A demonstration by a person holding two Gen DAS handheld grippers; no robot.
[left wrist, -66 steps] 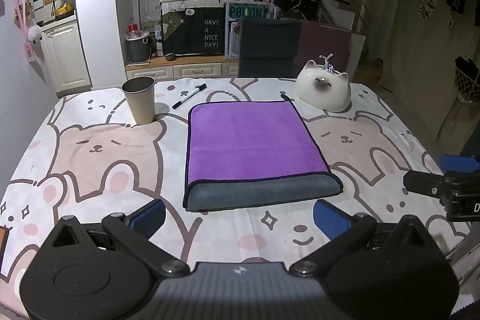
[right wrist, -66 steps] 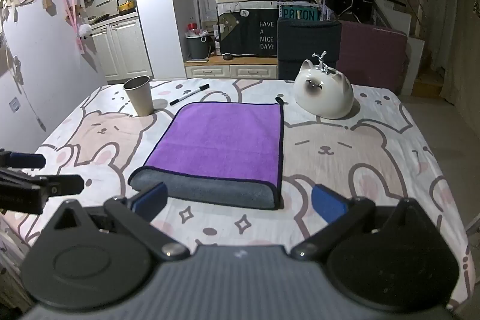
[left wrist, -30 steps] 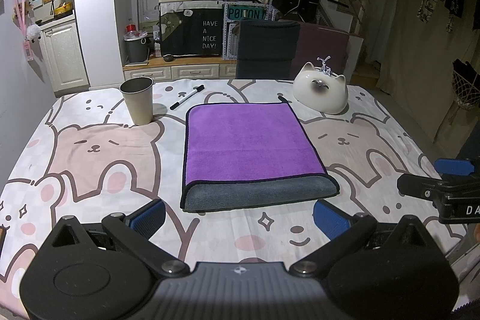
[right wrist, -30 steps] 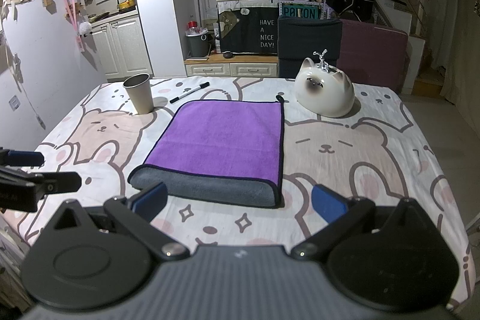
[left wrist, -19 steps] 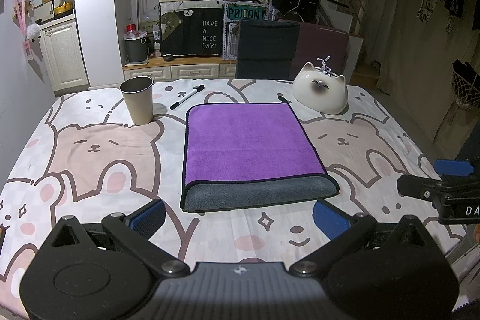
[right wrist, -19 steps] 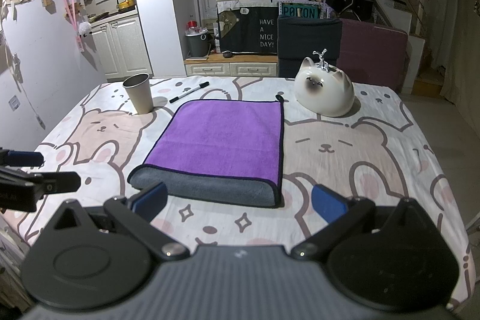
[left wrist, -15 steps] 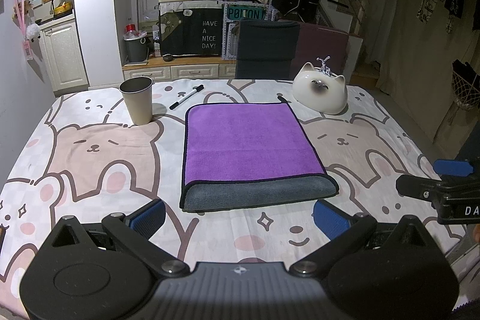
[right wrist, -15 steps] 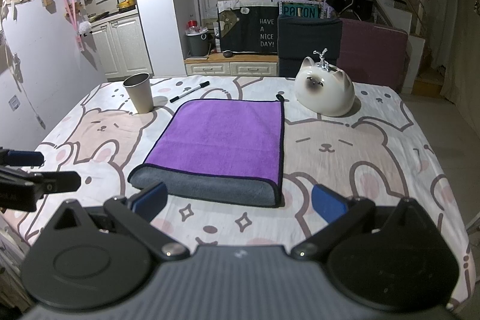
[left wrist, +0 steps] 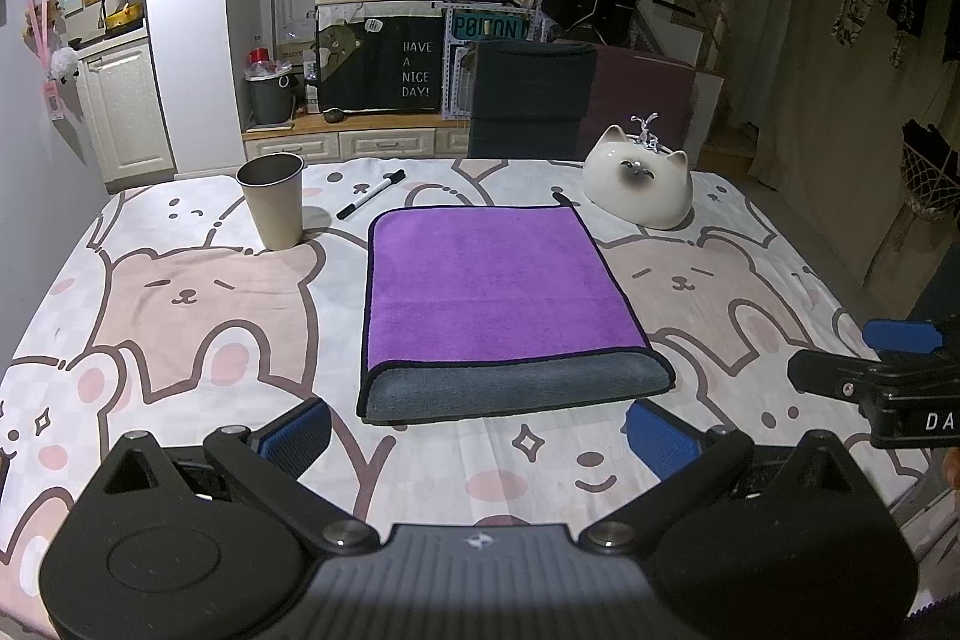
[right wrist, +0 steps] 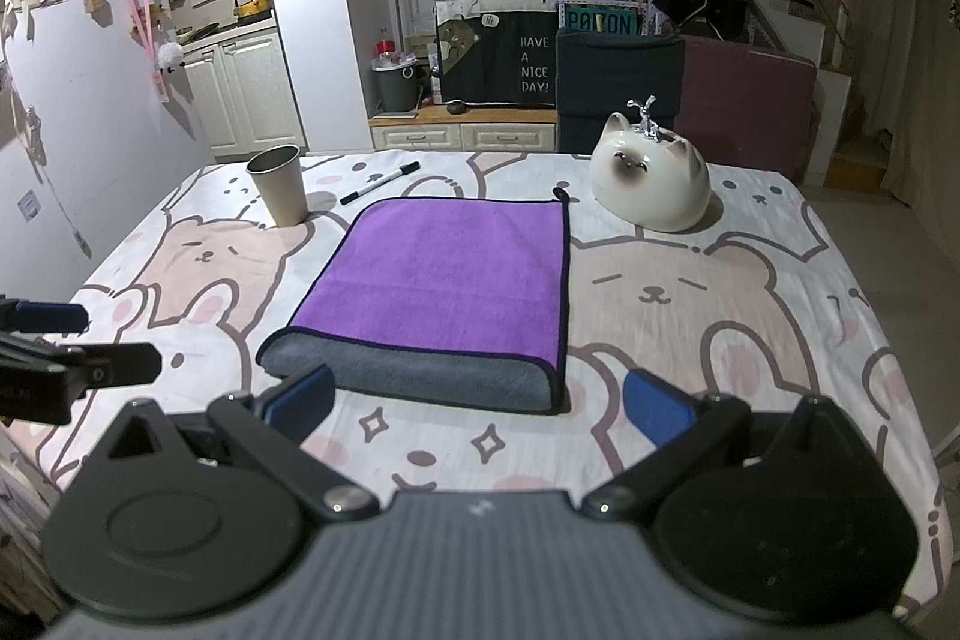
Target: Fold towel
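Observation:
A purple towel [left wrist: 492, 280] lies folded flat on the middle of the table, its grey underside rolled up along the near edge; it also shows in the right wrist view [right wrist: 447, 274]. My left gripper [left wrist: 477, 430] is open and empty, held above the table just short of the towel's near edge. My right gripper [right wrist: 477, 409] is open and empty, at the same near edge, a little to the right. Each gripper shows at the side of the other's view.
A metal cup [left wrist: 271, 199] and a black marker [left wrist: 371, 202] lie at the back left. A white cat-shaped ceramic piece [left wrist: 639, 187] sits at the back right. The bear-print tablecloth [left wrist: 180, 292] covers the table. A dark chair [left wrist: 531, 100] stands behind.
Both grippers have stayed almost still, only a slight drift of the view. The towel has not moved.

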